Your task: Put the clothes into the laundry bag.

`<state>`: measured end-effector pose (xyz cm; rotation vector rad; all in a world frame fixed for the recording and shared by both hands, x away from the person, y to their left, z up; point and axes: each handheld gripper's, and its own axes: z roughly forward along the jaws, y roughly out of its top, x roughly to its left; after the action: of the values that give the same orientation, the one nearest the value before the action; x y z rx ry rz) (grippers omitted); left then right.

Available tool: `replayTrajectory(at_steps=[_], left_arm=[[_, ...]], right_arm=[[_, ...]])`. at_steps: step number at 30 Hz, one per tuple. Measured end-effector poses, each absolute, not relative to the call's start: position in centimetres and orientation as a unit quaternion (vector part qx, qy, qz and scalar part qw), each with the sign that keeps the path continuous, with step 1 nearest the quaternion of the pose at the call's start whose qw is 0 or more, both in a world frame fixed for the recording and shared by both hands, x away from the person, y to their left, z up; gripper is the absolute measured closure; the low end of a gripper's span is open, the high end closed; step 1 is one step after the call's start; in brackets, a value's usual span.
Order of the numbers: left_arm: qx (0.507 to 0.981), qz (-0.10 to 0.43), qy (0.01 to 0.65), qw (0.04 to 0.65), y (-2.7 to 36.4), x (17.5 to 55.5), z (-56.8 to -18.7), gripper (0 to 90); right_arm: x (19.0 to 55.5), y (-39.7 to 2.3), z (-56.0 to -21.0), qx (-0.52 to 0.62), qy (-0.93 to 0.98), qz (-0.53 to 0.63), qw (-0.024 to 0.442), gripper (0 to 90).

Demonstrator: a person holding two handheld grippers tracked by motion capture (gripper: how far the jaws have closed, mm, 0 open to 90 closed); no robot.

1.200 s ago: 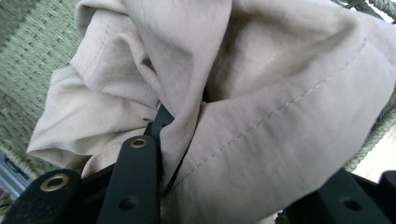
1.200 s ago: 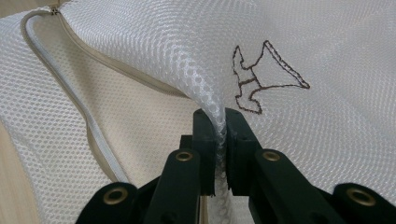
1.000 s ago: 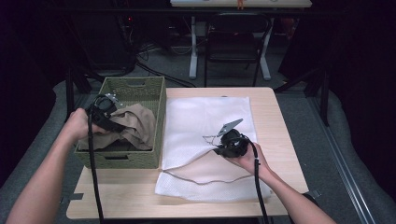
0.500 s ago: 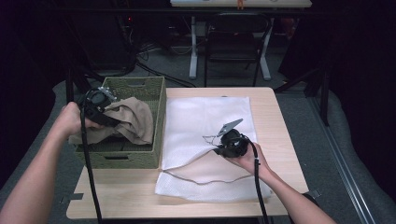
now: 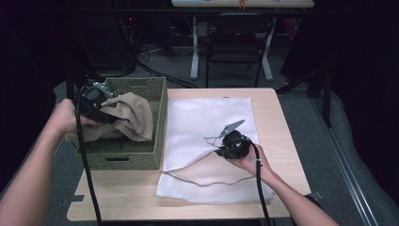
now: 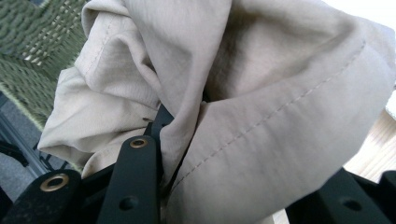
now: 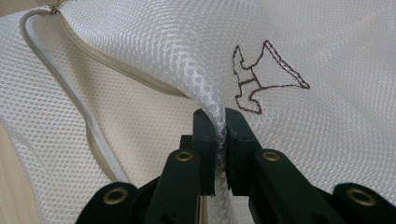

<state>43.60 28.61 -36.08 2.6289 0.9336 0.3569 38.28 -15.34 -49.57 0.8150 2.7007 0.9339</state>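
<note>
Around the wooden table (image 5: 122,197) the room is dark, with a chair and cables on the floor behind, and all the work is happening on this light surface. A beige garment (image 5: 134,117) is hanging half out of the green woven basket (image 5: 157,101) at the left side of the table, and the left gripper (image 5: 101,106) is pinching a thick fold of it; in the left gripper view the cloth (image 6: 261,93) is bunched between the black jaws, which are standing partly apart around it. Just beside the basket a white mesh laundry bag (image 5: 207,117) is lying flat, with its zipper open along the near edge. The right gripper (image 5: 221,146) is clamping the upper layer of the mesh (image 7: 219,116) tightly, jaws almost together, and it is holding this edge a little up, so the mouth is staying open. I judge that the step in hand is taking the garment out of the basket to put it into the bag. The next move is probably calling for lifting the cloth clear of the basket wall, carrying it toward the opening, and keeping the mesh raised enough that the garment is not catching on the zipper.
</note>
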Motion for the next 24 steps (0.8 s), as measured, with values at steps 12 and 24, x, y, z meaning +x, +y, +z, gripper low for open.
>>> replayTrajectory(at_steps=[12,24], left_arm=[[0.917,0.133,0.329,0.18,28.8,43.0,-34.5,60.8],[0.914,0.132,0.328,0.199,28.4,42.4,-33.5,60.7]], right_arm=[[38.3,-15.3,-49.6,0.273,0.906,0.313,0.085,84.6],[38.3,-15.3,-49.6,0.273,0.906,0.313,0.085,84.7]])
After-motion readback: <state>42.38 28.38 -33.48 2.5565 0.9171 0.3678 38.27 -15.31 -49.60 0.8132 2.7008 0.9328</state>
